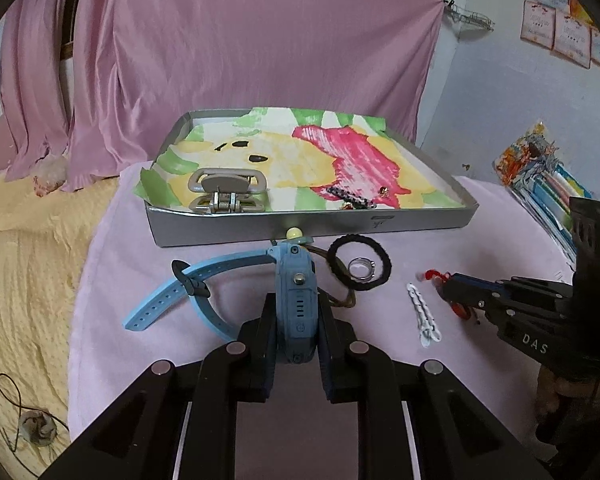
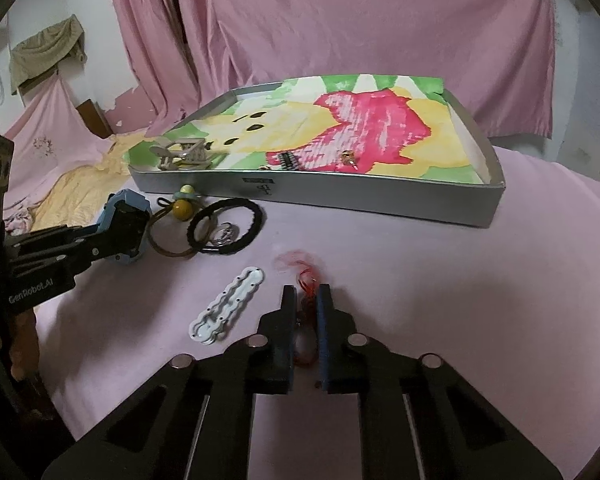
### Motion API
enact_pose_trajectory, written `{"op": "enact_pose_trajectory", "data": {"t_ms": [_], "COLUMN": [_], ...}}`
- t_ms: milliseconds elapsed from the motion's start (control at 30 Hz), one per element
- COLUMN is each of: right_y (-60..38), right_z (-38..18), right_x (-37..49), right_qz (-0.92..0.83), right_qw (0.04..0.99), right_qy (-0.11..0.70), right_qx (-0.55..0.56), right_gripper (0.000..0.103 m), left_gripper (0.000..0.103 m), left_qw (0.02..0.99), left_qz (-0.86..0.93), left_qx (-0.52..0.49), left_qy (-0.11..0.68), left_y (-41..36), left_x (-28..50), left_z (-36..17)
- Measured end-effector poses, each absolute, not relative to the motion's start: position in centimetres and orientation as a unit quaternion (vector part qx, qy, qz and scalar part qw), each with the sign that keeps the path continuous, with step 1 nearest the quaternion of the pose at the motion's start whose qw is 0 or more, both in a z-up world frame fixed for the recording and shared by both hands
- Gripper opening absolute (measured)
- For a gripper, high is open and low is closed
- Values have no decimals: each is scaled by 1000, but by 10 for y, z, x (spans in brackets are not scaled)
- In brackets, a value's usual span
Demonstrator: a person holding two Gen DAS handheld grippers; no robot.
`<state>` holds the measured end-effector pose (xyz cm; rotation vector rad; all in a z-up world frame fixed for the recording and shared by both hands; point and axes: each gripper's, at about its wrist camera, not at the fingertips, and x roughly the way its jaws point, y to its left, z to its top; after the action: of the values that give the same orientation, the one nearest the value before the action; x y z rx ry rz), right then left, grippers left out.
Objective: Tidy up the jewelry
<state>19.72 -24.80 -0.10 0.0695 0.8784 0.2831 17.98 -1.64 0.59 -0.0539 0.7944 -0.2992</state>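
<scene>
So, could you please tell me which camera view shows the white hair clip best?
The right wrist view: the white hair clip lies large and unobstructed on the pink cloth, its holes and scalloped edge visible. The left wrist view shows the clip smaller and foreshortened, beside the right gripper.

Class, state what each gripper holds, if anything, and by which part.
Left gripper: blue watch, clamped across its case. Right gripper: red ornament, pinched around its middle.

pink curtain (image 1: pixel 240 40), wall calendars (image 1: pixel 556 28), stacked books (image 1: pixel 548 184).

Blue watch (image 1: pixel 296 300) upright; red trinket (image 2: pixel 309 280) on cloth.
</scene>
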Motion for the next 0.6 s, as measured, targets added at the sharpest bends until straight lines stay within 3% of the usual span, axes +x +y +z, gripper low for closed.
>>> {"op": "enact_pose_trajectory", "data": {"t_ms": [133, 600], "right_y": [-248, -255], "right_z": [1, 18], "right_x": [195, 193], "right_qz": [146, 154], "right_qw": [897, 911], "right_qy": [414, 379], "right_qx": [40, 52], "right_gripper": [3, 3], "left_gripper": [16, 16], "left_qw": [914, 928], "left_qz": [-144, -139], "left_qx": [-33, -44], "left_qy": [378, 342], "left_y": [-15, -20], "left_x": [177, 188], "left_z": [10, 36]}}
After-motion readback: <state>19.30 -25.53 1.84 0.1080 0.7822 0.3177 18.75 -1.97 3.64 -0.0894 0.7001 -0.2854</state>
